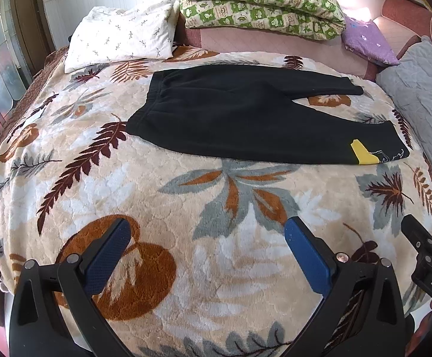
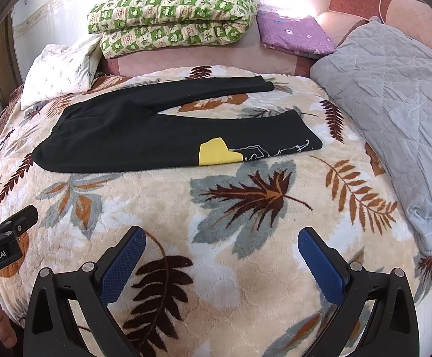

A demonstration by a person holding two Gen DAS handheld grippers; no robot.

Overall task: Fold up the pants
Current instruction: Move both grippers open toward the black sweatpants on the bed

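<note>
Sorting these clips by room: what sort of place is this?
Most likely a bedroom. The black pants lie flat on a bed under a leaf-patterned blanket, with a white pillow and a folded green checked quilt at its far edge.

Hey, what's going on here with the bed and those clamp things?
A person is holding a two-finger gripper in each hand over a bed, about to fold a pair of black pants. The pants lie flat and unfolded on the leaf-patterned blanket, legs spread apart, a yellow patch near one cuff. The left gripper and right gripper are both open and empty, short of the pants, touching nothing. Folding has not started.
</note>
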